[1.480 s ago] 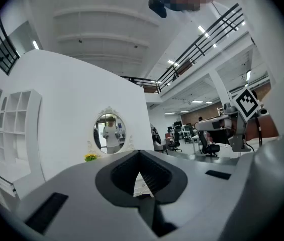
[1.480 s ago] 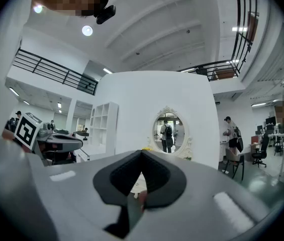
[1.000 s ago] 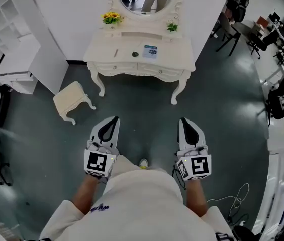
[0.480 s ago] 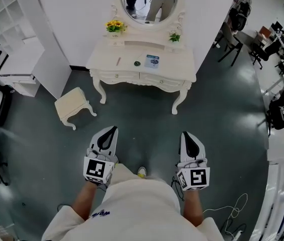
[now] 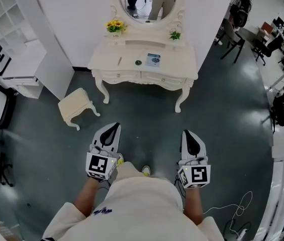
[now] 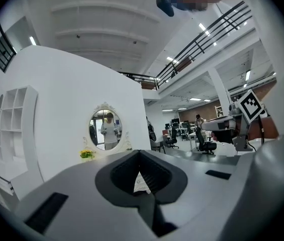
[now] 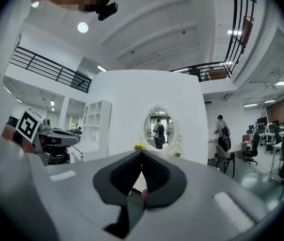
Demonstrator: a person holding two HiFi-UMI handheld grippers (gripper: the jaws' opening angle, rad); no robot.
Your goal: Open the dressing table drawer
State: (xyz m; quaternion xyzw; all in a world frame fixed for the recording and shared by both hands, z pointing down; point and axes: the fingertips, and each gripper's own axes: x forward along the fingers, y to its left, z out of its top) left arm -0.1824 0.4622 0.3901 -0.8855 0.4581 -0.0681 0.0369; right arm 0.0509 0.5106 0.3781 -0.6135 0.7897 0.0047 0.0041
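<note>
- Over the last second the desk (image 5: 179, 67) has slipped only a little lower in the head view, at about the same size. I judge that the approach has hardly begun.
- A shoe tip (image 5: 145, 170) now shows on the floor (image 5: 142, 114) between the 2 grippers, so a step towards the desk seems to be under way.
- Neither gripper has changed: the left gripper (image 5: 115, 126) and the right gripper (image 5: 187, 133) stay held out level in front of the body, side by side.
- Jaws: both pairs are pressed together with nothing between them, as each gripper view shows.
- The 2 drawer fronts sit side by side under the desk top, the left drawer (image 5: 119, 76) and the right drawer (image 5: 164, 79), both closed. The task does not say which one is meant.
- Both drawers lie well ahead of the jaws across bare floor, the left drawer roughly in line with the left gripper.
- A stool (image 5: 76, 107) stands left of that path, apart from it.
- The jaws will likely need to part before they reach a knob.
</note>
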